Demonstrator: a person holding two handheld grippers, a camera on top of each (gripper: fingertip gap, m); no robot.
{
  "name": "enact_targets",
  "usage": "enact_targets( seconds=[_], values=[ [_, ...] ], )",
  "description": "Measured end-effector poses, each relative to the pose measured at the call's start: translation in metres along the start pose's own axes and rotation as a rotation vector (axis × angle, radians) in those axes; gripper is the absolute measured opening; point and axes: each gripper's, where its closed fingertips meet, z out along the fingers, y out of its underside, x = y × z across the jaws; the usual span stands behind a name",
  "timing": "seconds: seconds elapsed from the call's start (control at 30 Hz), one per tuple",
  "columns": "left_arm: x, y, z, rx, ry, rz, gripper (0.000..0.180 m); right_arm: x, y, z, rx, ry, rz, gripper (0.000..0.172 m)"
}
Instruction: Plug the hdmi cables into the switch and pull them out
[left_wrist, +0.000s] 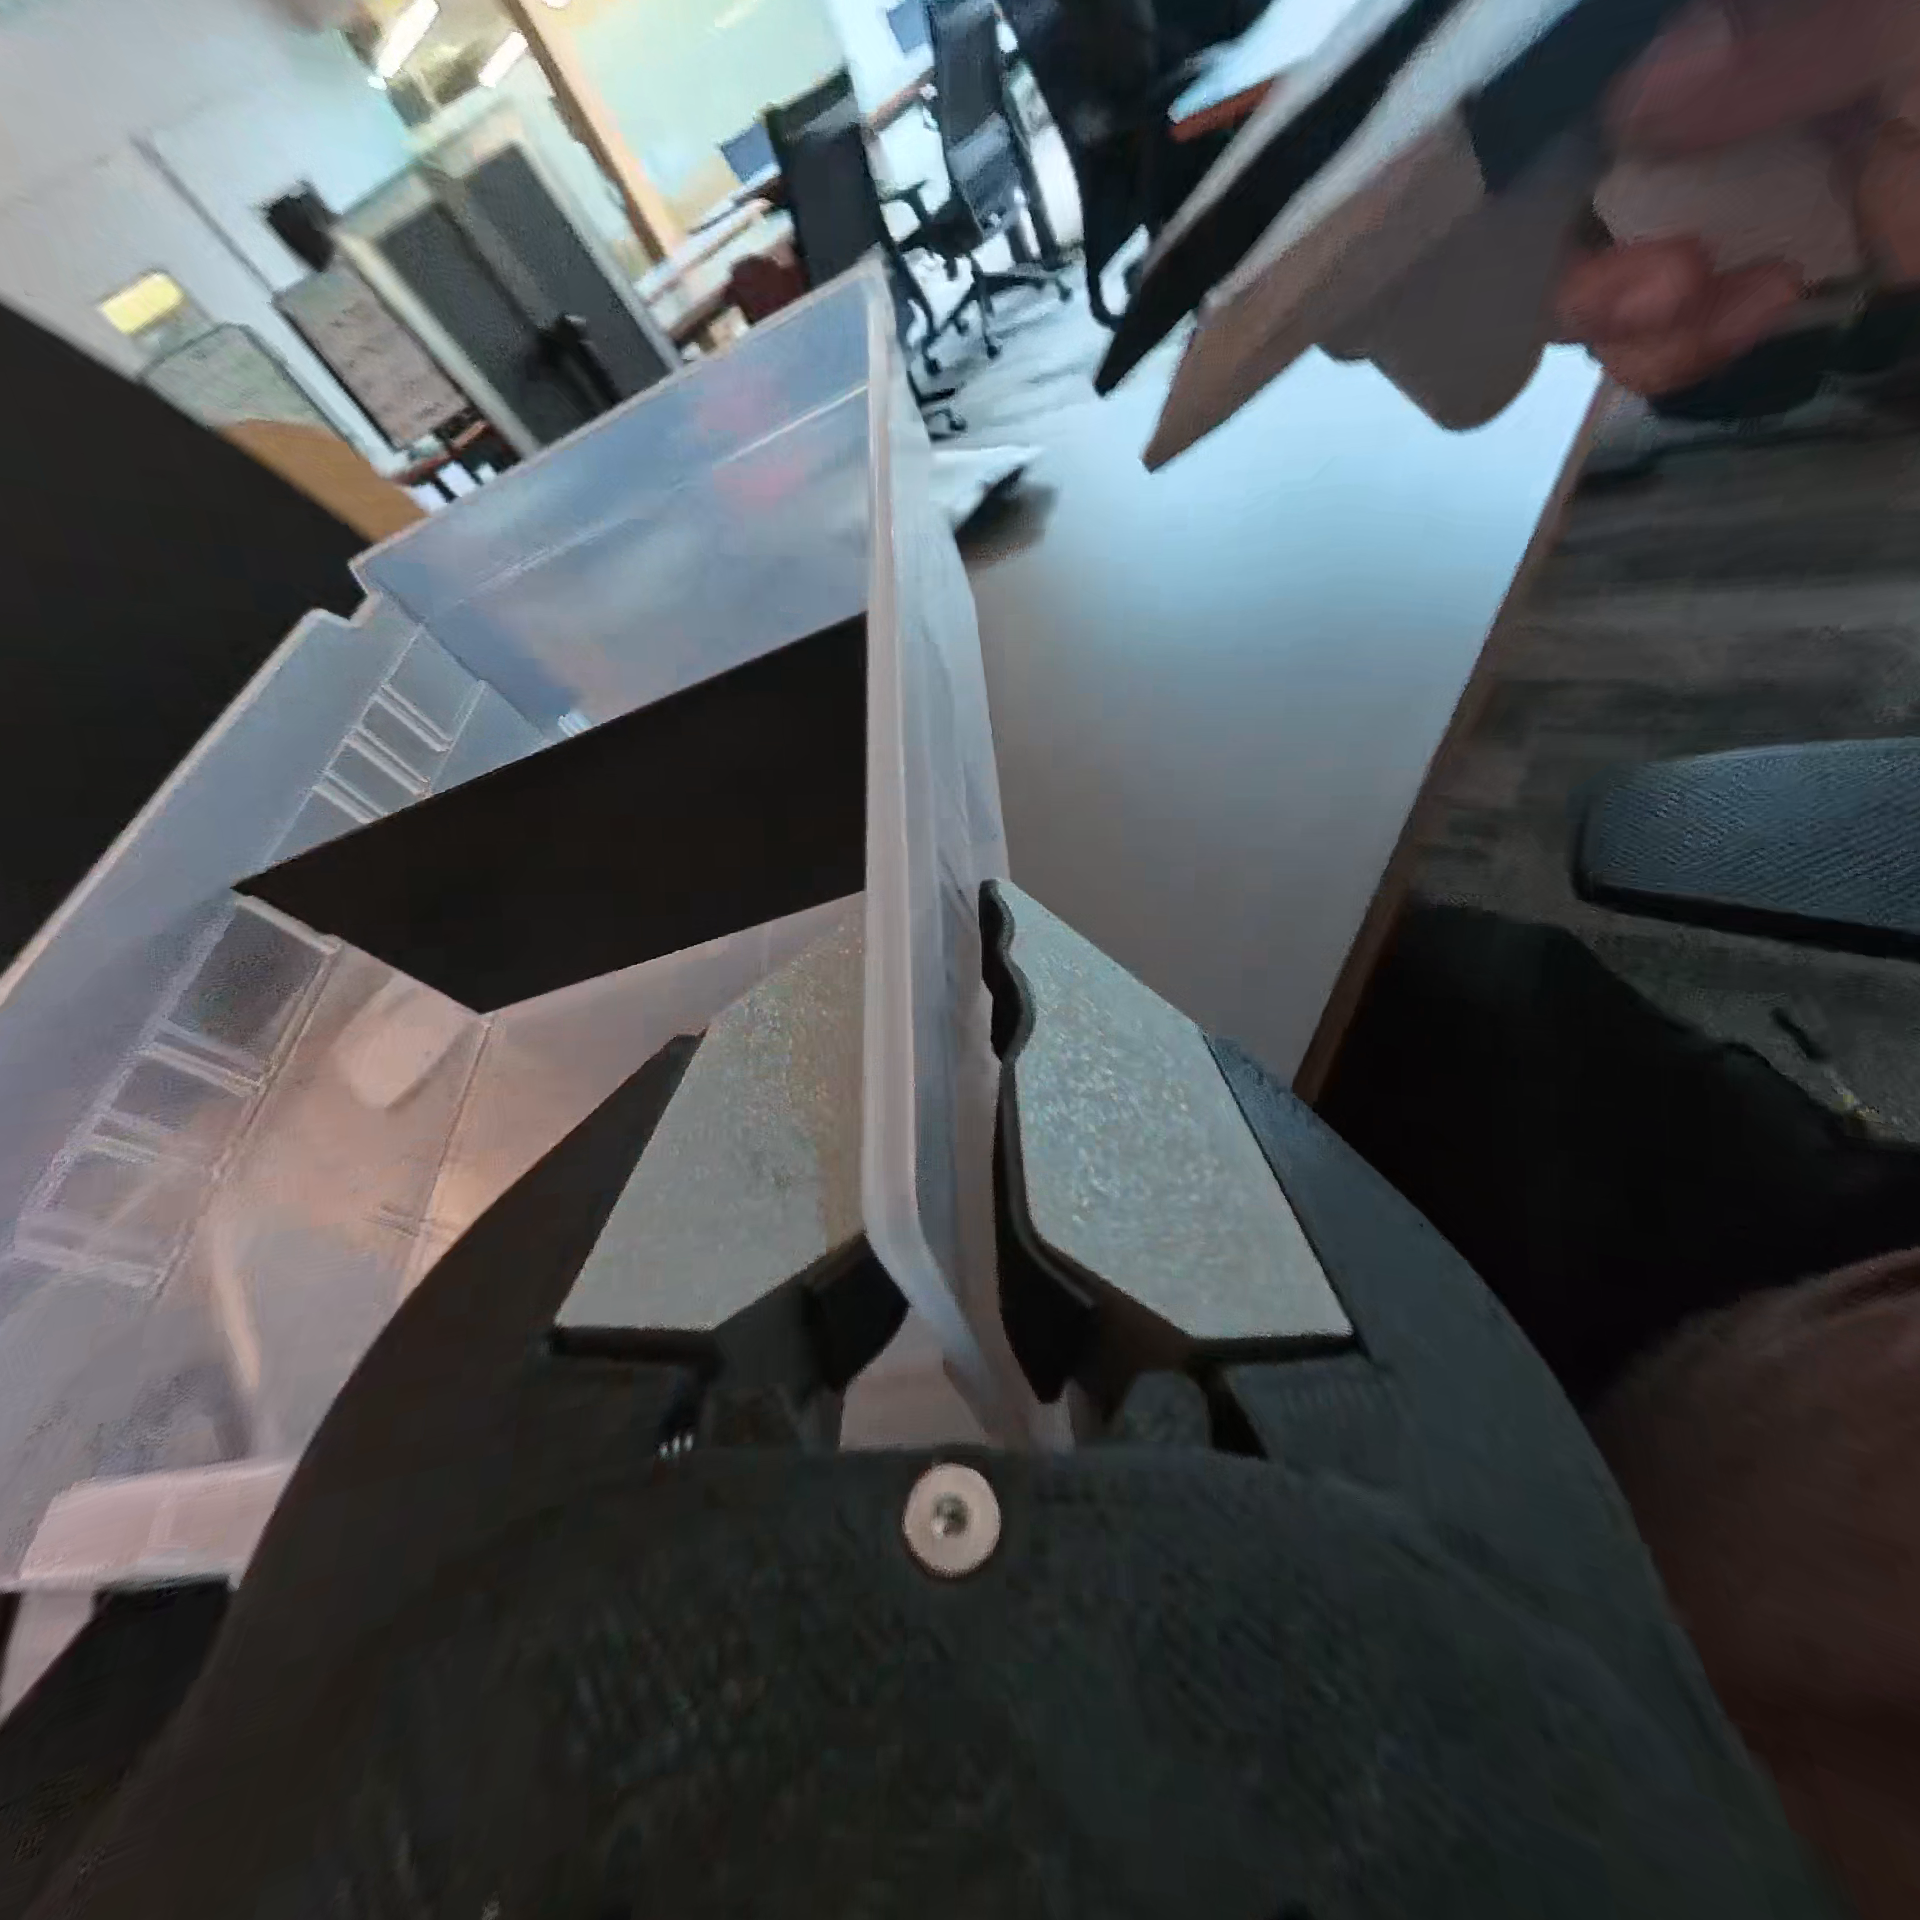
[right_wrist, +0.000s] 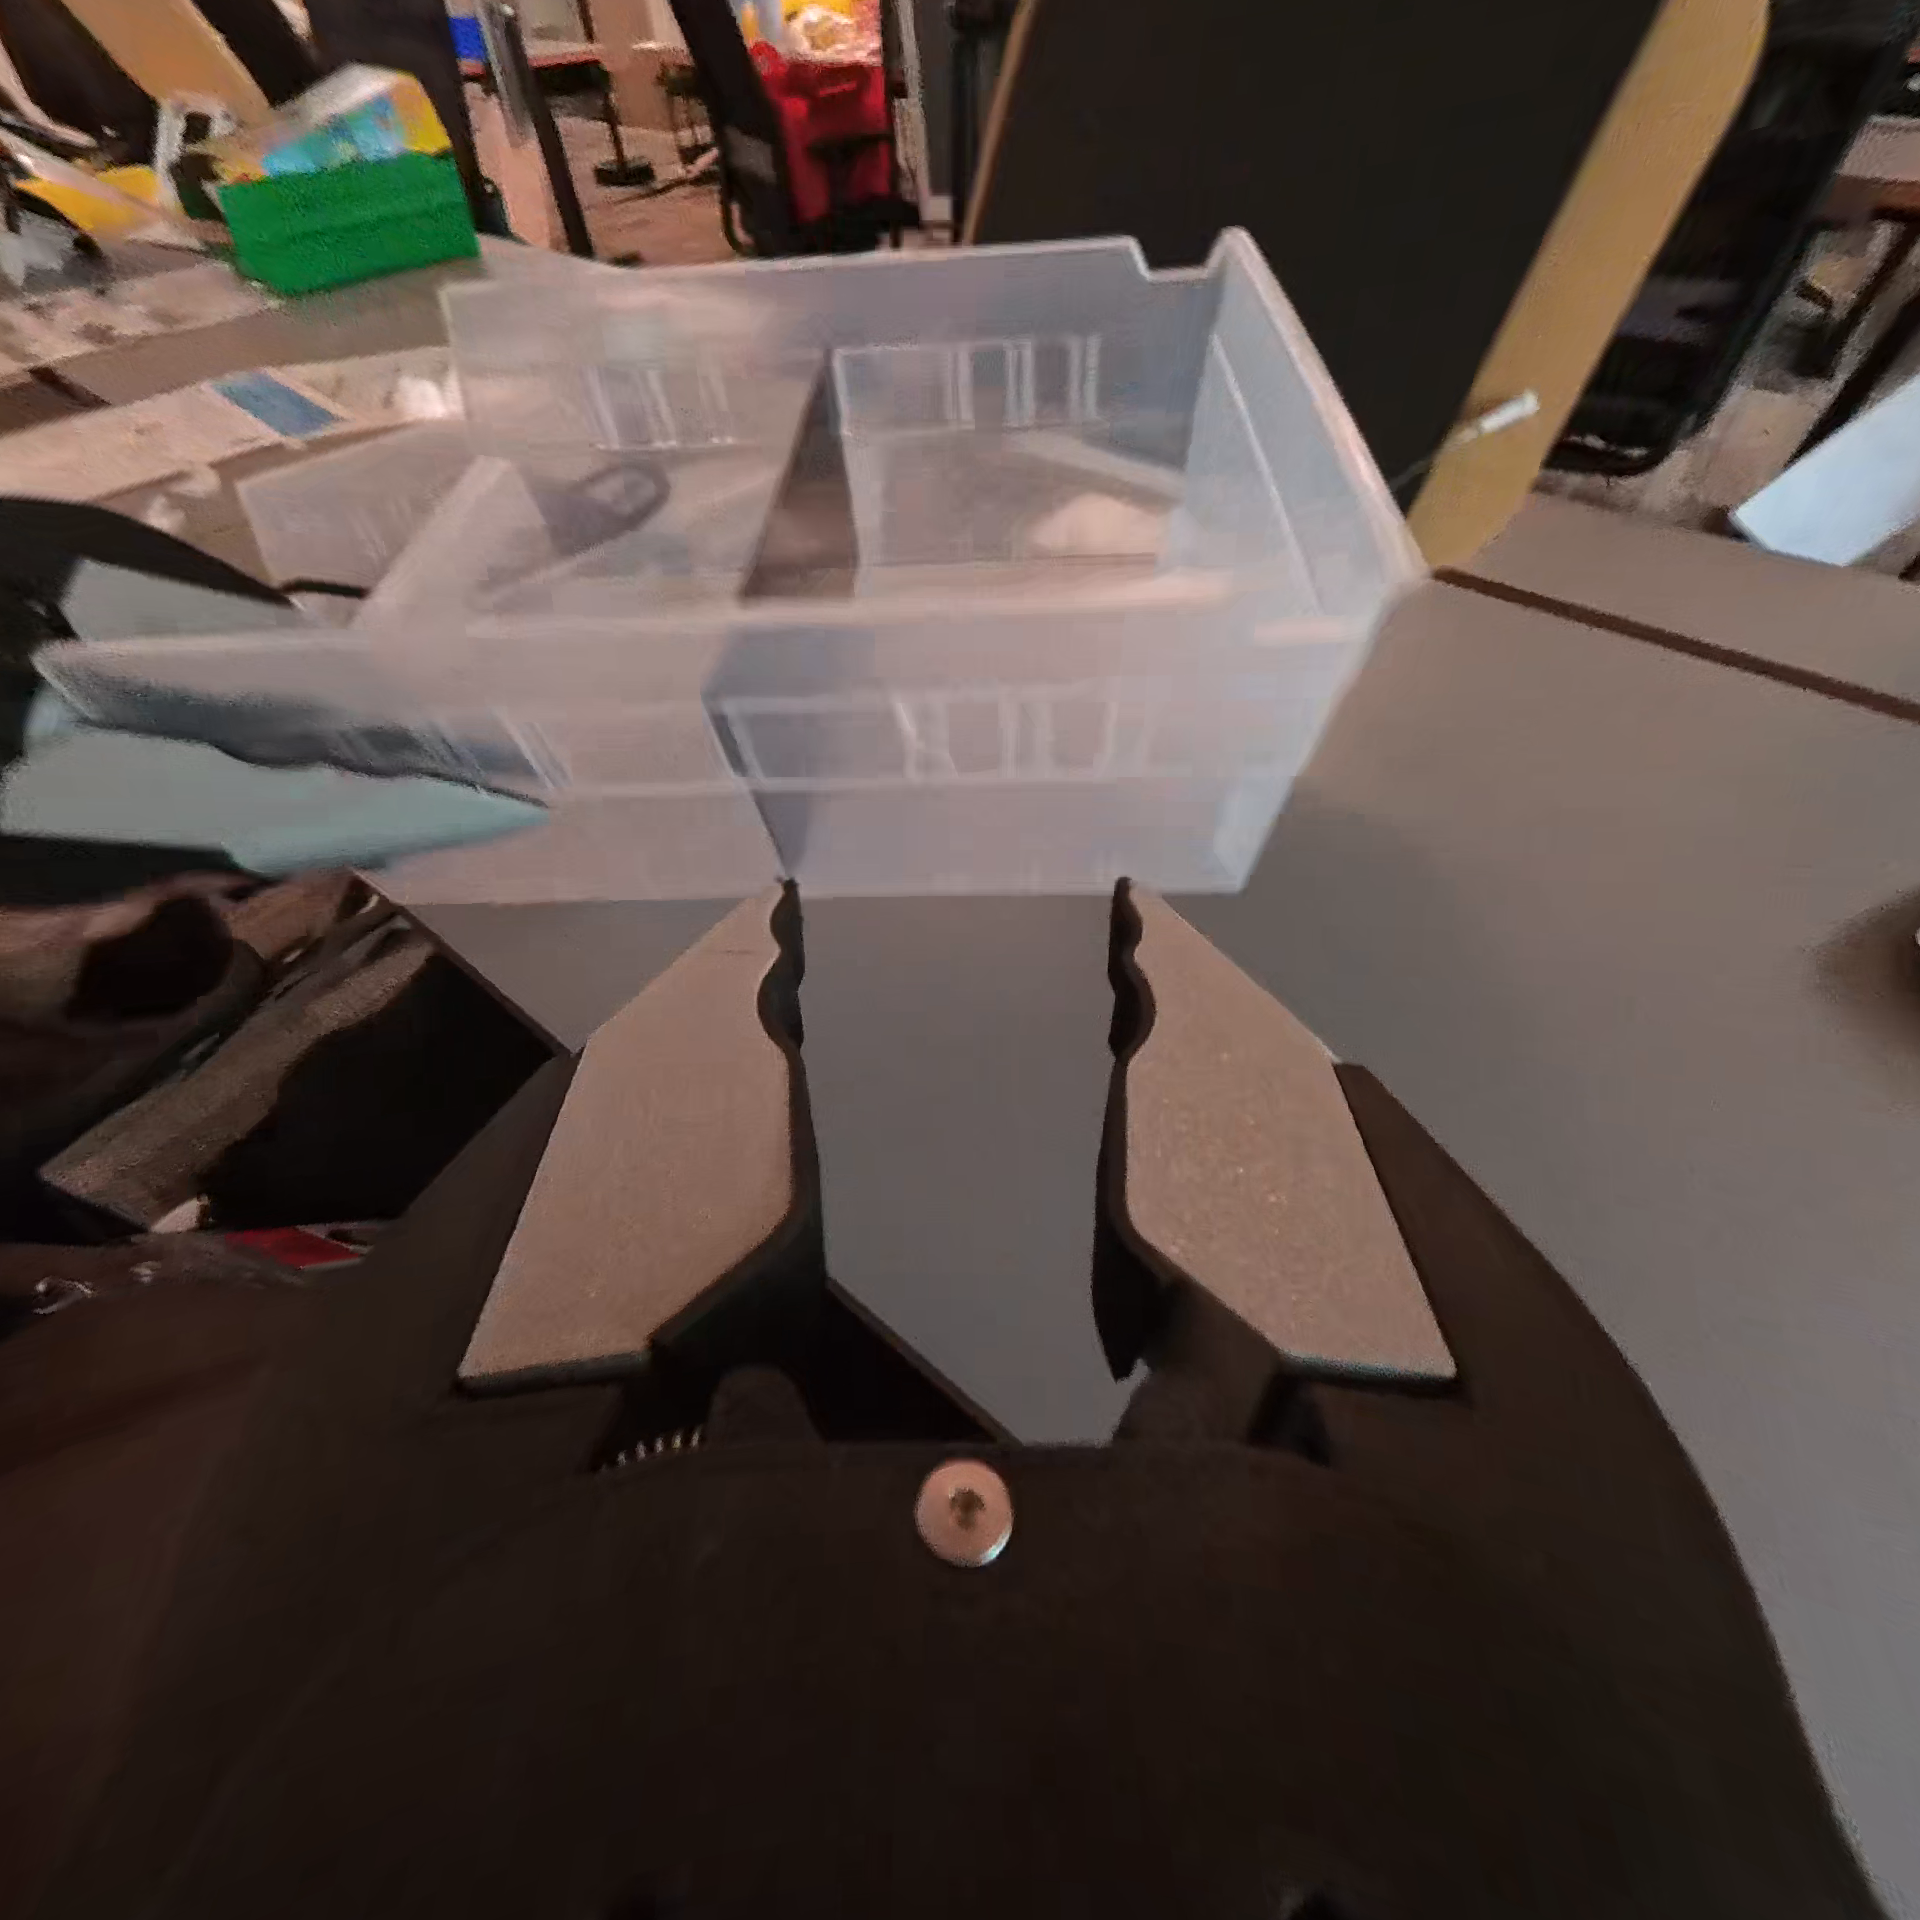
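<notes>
Left wrist view shows my left gripper (left_wrist: 925, 1039) with jaws clamped on the translucent plastic bin's (left_wrist: 623, 582) wall, while my right gripper (right_wrist: 956, 935) hovers wide apart above the grey worktop (right_wrist: 1558, 935).

Translucent plastic bin (right_wrist: 997, 582) with black divider (left_wrist: 582, 800), lifted off grey table, one wall clamped.

At your twelve o'clock, black office chairs (left_wrist: 966, 208) stand on pale floor; ceiling lights (left_wrist: 400, 31) glow at eleven. A green box (right_wrist: 348, 223) sits at ten on the grey table (right_wrist: 1558, 935).
</notes>
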Motion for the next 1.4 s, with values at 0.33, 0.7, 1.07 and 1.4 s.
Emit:
enact_targets(
  seconds=[0.33, 0.7, 1.07, 1.4],
  values=[
    [0.075, 0.03, 0.098, -0.141, 0.202, -0.156, 0.016, 0.005, 0.022, 0.023, -0.037, 0.038, -0.041, 0.058],
    [-0.069, 0.055, -0.043, -0.189, -0.003, -0.348, 0.049, -0.084, 0.038, 0.072, -0.209, -0.084, -0.148, 0.057],
    [-0.144, 0.173, -0.068, -0.339, -0.275, -0.364, 0.074, 0.056, 0.068, 0.023, -0.573, 0.368, -0.408, 0.086],
    [-0.176, 0.208, -0.111, -0.43, -0.445, -0.257, 0.004, 0.036, 0.034, 0.031, -0.216, 0.211, -0.129, 0.081]
  ],
)
